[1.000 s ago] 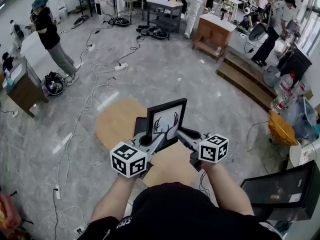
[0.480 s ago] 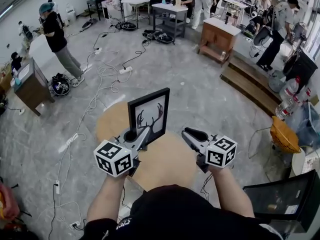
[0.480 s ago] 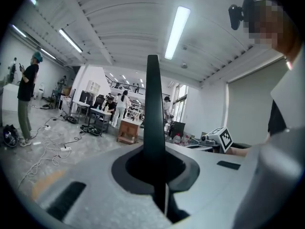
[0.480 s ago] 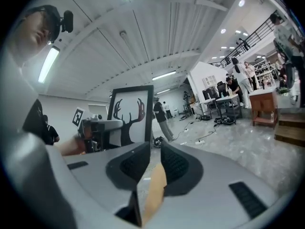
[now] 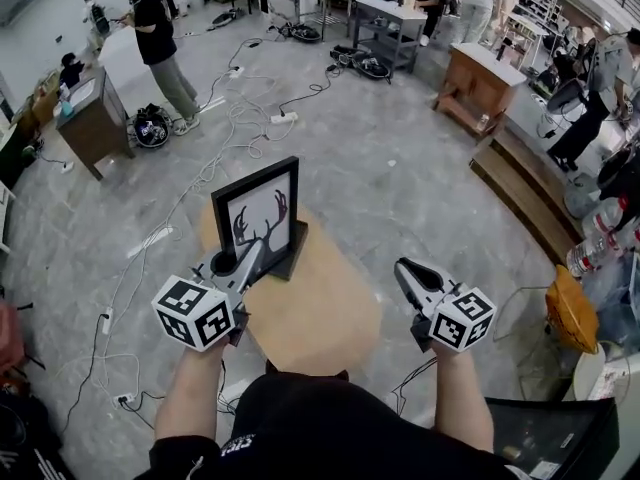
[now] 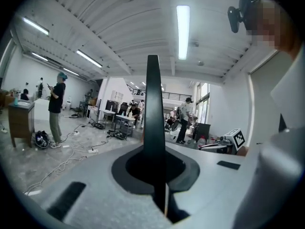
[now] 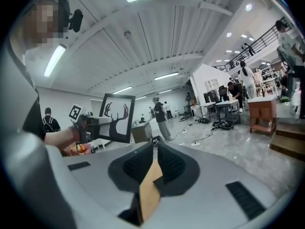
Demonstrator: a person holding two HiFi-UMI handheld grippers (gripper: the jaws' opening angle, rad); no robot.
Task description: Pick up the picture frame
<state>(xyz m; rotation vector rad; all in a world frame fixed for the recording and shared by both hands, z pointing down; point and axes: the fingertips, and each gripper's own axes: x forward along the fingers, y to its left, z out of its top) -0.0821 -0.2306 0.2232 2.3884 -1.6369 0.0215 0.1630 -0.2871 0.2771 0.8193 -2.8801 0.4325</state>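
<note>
**Frame's up, left side only**

The left gripper is clamped on the bottom edge of the black picture frame, holding it upright over the round wooden worktop. The right gripper sits well apart from it. Its jaws have just been closing, they're down to a narrow gap, and there's nothing between them.

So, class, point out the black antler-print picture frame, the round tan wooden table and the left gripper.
Picture frame (image 5: 260, 210): head view, printed middle.
Table (image 5: 322, 314): head view, bare top.
Left gripper (image 5: 255, 255): head view, between jaw tips.
</note>
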